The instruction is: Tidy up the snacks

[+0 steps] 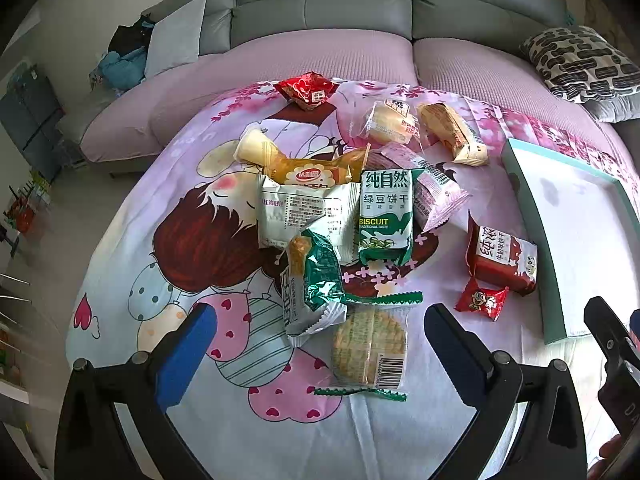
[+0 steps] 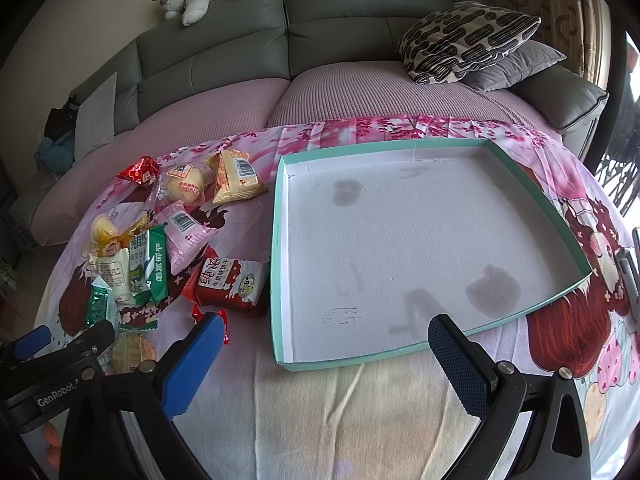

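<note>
While both grippers gape wide and hold nothing, the left gripper (image 1: 320,344) frames a round, clear-wrapped cracker pack (image 1: 370,346) at lower centre, crinkly foil snack packets (image 1: 384,216) heaped beyond, and the right gripper (image 2: 326,344) faces a shallow teal-rimmed cardboard tray (image 2: 280,240).

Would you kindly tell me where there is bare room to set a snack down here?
The teal-rimmed box is bare inside, only stained. Free cloth also lies in front of it, under the right claw. It is crowded to its left: the green biscuit pack, the red biscuit pack and other packets overlap in a heap.
</note>
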### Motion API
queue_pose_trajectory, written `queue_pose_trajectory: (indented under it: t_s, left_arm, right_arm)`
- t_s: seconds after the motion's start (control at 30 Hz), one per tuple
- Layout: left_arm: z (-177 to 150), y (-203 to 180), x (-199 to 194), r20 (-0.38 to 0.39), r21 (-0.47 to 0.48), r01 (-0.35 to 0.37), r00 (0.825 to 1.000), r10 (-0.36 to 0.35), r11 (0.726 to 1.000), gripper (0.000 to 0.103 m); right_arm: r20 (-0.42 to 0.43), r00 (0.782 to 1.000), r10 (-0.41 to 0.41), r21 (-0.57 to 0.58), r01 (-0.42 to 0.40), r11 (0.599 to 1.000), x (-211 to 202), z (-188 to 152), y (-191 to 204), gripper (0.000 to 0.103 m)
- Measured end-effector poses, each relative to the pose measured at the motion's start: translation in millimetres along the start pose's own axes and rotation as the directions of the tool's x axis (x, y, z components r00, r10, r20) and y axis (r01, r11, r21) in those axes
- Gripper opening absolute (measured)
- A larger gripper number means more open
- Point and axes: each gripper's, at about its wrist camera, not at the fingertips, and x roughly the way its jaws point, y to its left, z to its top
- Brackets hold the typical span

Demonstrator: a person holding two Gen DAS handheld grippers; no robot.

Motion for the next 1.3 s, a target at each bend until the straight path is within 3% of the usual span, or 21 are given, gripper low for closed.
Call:
queue_pose_trajectory:
  t_s: [1.03,1.3]
  left_arm:
    - [1.8,1.6,-2.5,0.001,-0.012,0.006,1.0,-0.006,1.0,0.103]
    - [4.2,13.6,-7.0,0.026,-0.075,0.016,1.0,-0.014,0.997,0.103]
  right_arm:
    - [0.003,1.0,-0.001,-0.005,0.001,1.0,-1.2,0.0,0.1,0.103]
    - [0.016,0.999,0.038,-0.035,-0.037,0.999,-3.0,1.9,10.0,0.103]
